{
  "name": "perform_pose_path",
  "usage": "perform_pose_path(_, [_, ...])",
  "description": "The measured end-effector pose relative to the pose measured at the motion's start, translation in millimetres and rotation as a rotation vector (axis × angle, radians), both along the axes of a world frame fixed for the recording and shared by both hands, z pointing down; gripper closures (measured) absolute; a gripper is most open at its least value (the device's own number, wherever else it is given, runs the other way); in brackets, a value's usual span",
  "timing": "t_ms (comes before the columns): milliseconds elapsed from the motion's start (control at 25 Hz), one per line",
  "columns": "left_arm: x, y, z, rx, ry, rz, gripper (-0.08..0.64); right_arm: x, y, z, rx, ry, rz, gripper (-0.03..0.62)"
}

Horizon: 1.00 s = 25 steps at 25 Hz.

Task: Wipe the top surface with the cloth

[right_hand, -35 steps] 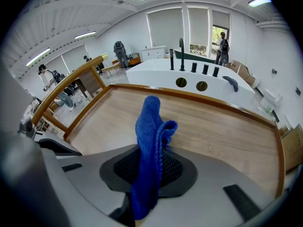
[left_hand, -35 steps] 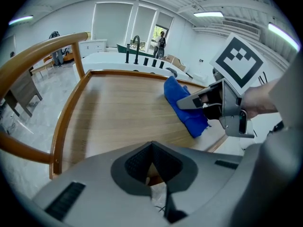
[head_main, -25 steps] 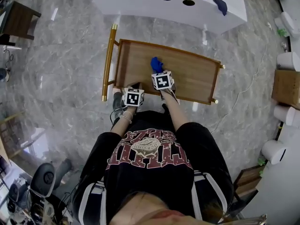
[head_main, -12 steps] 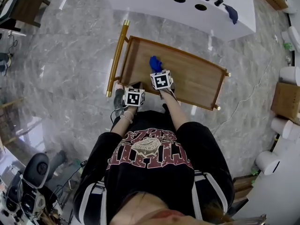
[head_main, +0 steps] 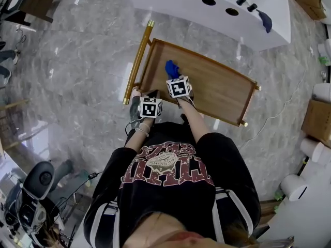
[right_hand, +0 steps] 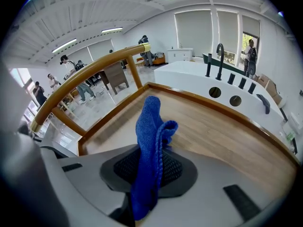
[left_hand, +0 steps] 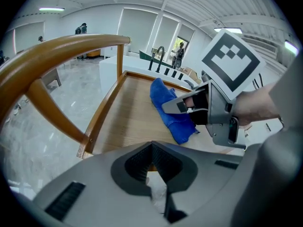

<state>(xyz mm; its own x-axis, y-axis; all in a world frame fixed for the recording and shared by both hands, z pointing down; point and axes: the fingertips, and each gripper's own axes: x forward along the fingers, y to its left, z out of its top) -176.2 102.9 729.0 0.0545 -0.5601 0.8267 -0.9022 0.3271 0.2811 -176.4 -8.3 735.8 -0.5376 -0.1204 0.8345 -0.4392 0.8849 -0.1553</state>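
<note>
So the right gripper [head_main: 174,76] has its jaws clamped on the blue cloth [head_main: 171,67], which sticks up out of them in a folded bunch in the right gripper view [right_hand: 150,136]. It's over the left third of the wooden top surface [head_main: 220,89], roughly halfway between the near and far edges, not far from the end with the gold handle [head_main: 137,61]. From the left gripper view the cloth's lower end looks like it's down on the wood, though I can't swear it's pressing. The left gripper [head_main: 151,94] sits at the near left corner of the surface, just by the raised rim, jaws pinched together with nothing in them. Past the far edge there's a white counter [head_main: 170,1] with a dark rag [head_main: 265,20] draped on its right end.
</note>
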Motion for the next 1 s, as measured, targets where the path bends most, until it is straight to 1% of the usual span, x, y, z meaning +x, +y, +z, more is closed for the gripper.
perform_pose_path(240, [-7.1, 8.1, 0.7, 0.002, 0.005, -0.049, 0.512, -16.2, 9.8, 3.9, 0.002, -0.016, -0.038, 0.503])
perform_pose_path(480, [-15.4, 11.5, 1.0, 0.006, -0.002, -0.072, 0.512, -29.9, 18.3, 1.8, 0.002, -0.023, -0.056, 0.503])
perform_pose_path(680, [-22.4, 16.2, 0.7, 0.014, -0.011, -0.101, 0.512, -47.0, 26.4, 0.6, 0.005, -0.041, -0.083, 0.503])
perform_pose_path(1000, [-31.1, 30.5, 0.3, 0.022, -0.001, -0.154, 0.512, -74.9, 43.2, 1.6, 0.003, -0.058, -0.137, 0.503])
